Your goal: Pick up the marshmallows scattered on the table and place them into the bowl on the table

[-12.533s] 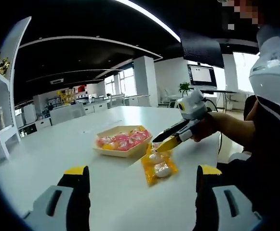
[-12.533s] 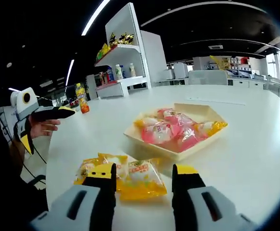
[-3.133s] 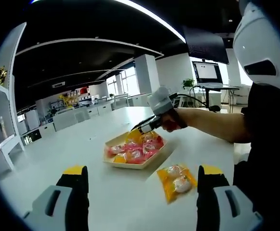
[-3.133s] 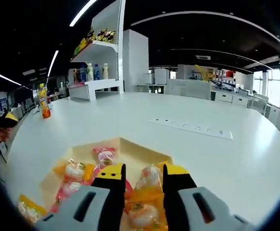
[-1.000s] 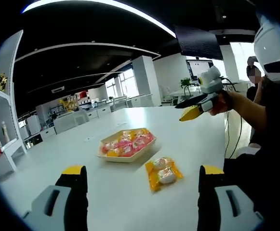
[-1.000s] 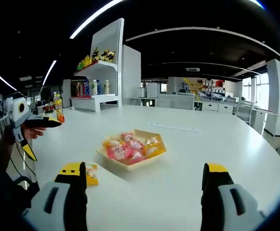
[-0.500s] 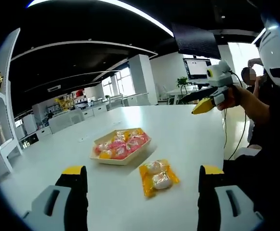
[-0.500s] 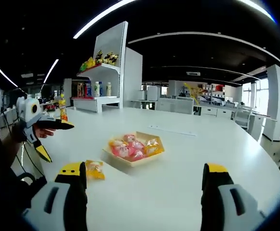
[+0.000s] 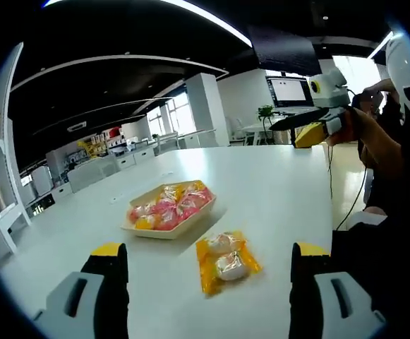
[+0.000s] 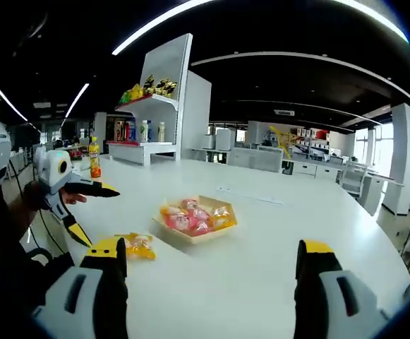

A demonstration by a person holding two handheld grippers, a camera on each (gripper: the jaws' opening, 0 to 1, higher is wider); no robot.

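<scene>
On the white worktop (image 9: 275, 191), going left to right in the left gripper view, the shallow tan bowl (image 9: 168, 214) sits first, already loaded with pink and yellow marshmallow packets. Just beside it, toward the camera, lies one yellow marshmallow packet (image 9: 224, 260), flat and apart from the bowl; it looks like the last piece left to collect. Further right, the right tool (image 9: 309, 127) hangs high above the worktop edge in a hand.

The left tool (image 9: 208, 300) has its jaws spread wide with nothing between them, and the packet lies ahead between the two tips, so it seems lined up for the next pick.

In the right gripper view, the left tool (image 10: 85, 208) shows at the left, jaws parted, close above the yellow packet (image 10: 139, 245). The bowl (image 10: 196, 219) sits mid-worktop, and a shelf unit (image 10: 164, 106) with bottles stands behind. The right tool (image 10: 208, 296) is also wide apart and empty, held back well clear, probably to leave room for the other.
</scene>
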